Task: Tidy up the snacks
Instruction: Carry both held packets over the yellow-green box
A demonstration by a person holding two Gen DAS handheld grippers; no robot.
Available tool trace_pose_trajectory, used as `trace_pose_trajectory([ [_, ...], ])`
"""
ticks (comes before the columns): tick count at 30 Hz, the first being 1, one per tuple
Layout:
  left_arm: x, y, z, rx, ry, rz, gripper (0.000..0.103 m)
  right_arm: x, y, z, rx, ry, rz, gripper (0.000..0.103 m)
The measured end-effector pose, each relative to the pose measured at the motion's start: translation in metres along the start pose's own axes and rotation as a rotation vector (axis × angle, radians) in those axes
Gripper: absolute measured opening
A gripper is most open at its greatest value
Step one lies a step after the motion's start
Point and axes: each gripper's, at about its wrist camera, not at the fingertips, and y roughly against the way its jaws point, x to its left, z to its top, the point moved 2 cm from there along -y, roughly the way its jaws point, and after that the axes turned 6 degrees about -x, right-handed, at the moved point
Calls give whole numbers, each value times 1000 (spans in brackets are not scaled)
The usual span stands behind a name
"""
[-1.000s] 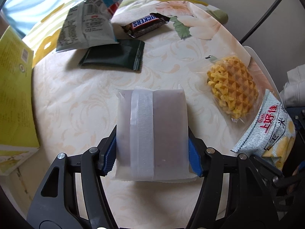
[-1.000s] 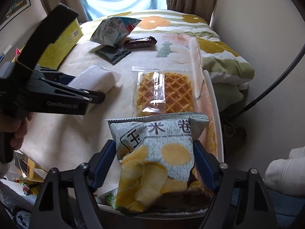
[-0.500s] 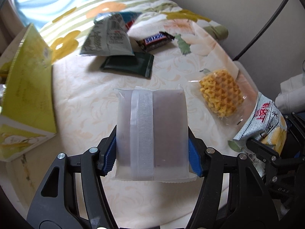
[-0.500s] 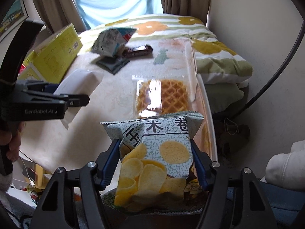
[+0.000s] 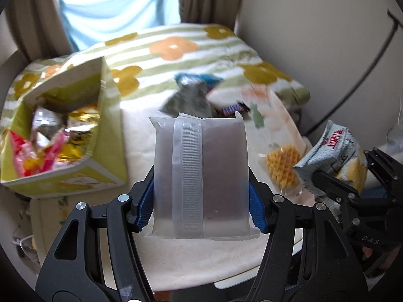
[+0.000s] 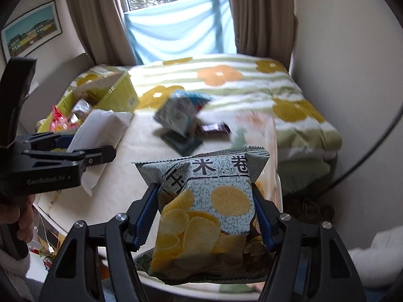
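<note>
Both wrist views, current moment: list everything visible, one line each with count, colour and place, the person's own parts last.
Frosted white packet: 1, translucent white, clamped in left gripper.
Chip bag: 1, pale green with yellow chips, clamped in right gripper.
Box: 1, yellow-green, open, left on table, snacks inside.
Waffle pack: 1, yellow in clear wrap, table right.
Grey-blue bag: 1, far side of table, blurred.
Dark green pouch: 1, under that bag.
Chocolate bar: 1, dark wrapper, beside pouch.
Table: 1, cream cloth.
Blanket: 1, green-striped, orange flowers, behind table.
Left gripper: black, blue pads.
Right gripper: same.
</note>
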Motion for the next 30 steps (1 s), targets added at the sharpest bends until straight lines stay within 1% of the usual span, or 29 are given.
trace_pose_trajectory([
  [4, 34, 20, 16, -44, 63, 32, 59, 19, -8, 29, -18, 30, 36, 64],
  [8, 79, 36, 33, -87, 108, 76, 59, 42, -22, 62, -31, 29, 86, 64],
  [12, 138, 42, 49, -107, 158, 125, 59, 78, -45, 98, -48, 55, 123, 64],
  [16, 200, 37, 63, -113, 205, 168, 59, 116, -69, 130, -57, 73, 167, 64],
  [21, 262, 15, 74, -71, 222, 185, 59, 168, -105, 162, -58, 109, 209, 64],
  [24, 289, -3, 77, -26, 227, 170, 59, 196, -131, 177, -41, 118, 222, 64],
  [27, 308, -27, 78, 29, 221, 147, 59, 214, -149, 187, -24, 112, 222, 64],
  [30, 316, -51, 78, 88, 207, 116, 60, 225, -169, 192, 7, 92, 210, 64],
])
